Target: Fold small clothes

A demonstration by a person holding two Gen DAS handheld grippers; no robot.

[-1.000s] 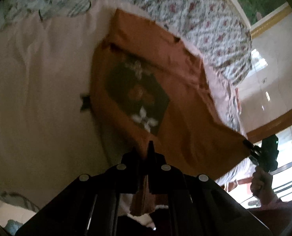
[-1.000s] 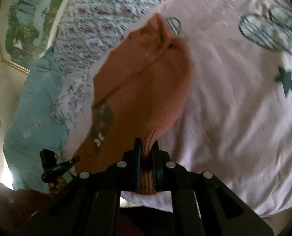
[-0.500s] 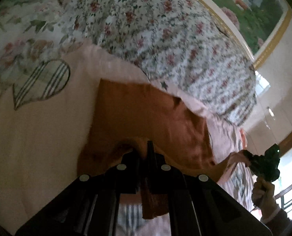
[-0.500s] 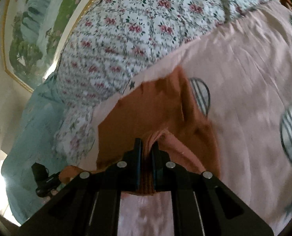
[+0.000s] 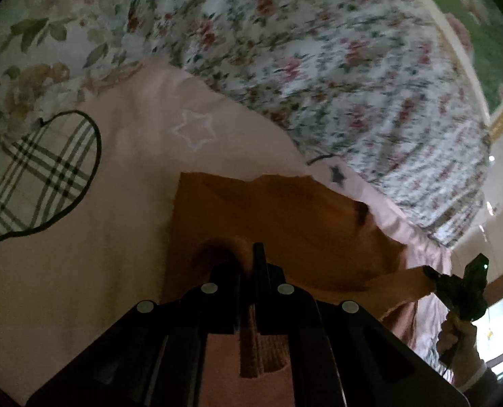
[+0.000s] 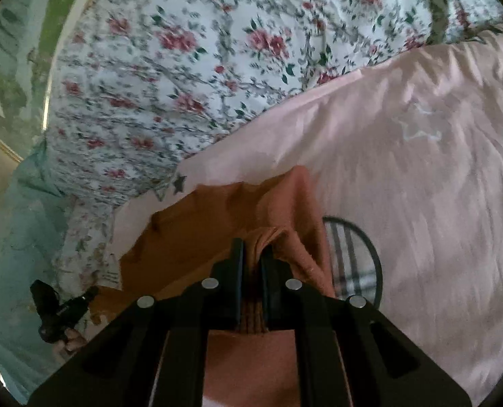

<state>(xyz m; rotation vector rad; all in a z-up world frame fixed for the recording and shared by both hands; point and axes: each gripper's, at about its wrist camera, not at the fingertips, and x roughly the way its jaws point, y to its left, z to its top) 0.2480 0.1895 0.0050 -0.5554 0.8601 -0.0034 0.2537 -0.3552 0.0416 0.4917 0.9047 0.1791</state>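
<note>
An orange garment (image 5: 285, 224) lies across the pink bed sheet (image 5: 82, 254); it also shows in the right wrist view (image 6: 217, 224). My left gripper (image 5: 248, 257) is shut on its ribbed hem, which hangs through between the fingers. My right gripper (image 6: 251, 254) is shut on the other end of the hem. Each gripper shows in the other's view, the right one at the far right (image 5: 455, 288) and the left one at the lower left (image 6: 61, 308), both holding an end of the cloth. The garment's dark print is hidden.
A floral quilt (image 5: 319, 51) lies bunched just beyond the garment, also in the right wrist view (image 6: 183, 51). The pink sheet (image 6: 421, 169) carries plaid hearts (image 5: 44, 176) and stars. A teal blanket (image 6: 14, 237) lies at left. A framed picture (image 5: 482, 27) hangs behind.
Both grippers have carried the hem forward over the garment towards the quilt. The dark print, seen before, is now covered, and the cloth lies doubled low on the sheet.
</note>
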